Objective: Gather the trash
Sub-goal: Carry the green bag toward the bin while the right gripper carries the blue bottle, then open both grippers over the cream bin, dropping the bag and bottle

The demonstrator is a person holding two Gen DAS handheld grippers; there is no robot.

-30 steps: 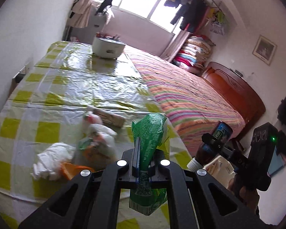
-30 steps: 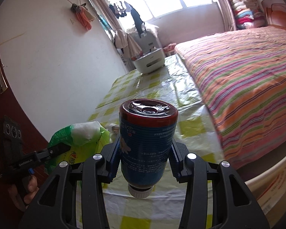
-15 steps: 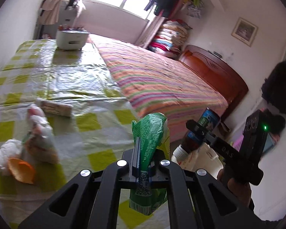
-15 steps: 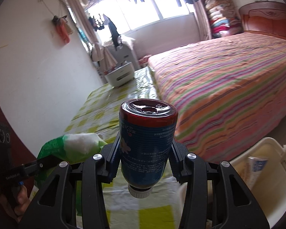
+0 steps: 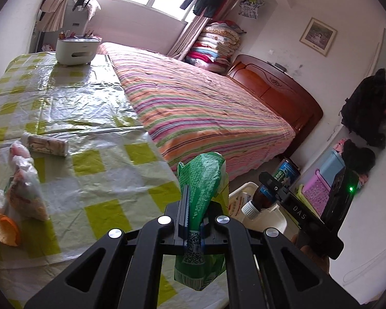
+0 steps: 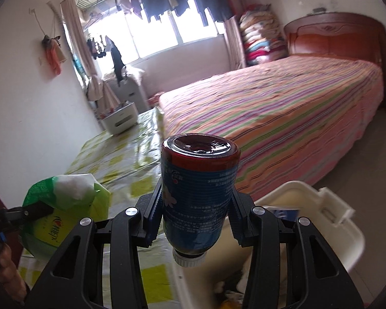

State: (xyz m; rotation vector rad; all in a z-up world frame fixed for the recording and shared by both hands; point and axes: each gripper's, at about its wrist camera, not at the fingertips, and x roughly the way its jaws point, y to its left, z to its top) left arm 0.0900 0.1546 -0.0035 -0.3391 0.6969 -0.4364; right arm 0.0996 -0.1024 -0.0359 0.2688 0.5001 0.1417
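Below and just ahead of the right tongs (image 6: pixel 196 221), clamped on an upside-down blue-labelled brown plastic bottle (image 6: pixel 199 195), sits the open white plastic bin (image 6: pixel 329 219), farther from the left tongs (image 5: pixel 195 221) pinching a crumpled green plastic wrapper (image 5: pixel 202 180).

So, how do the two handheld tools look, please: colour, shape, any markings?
Both are matte black. The left tool has angular forked arms with round silver screws and ribbed finger pads. The right tool has white letters "DAS" on its arm and a green light on its rear block.
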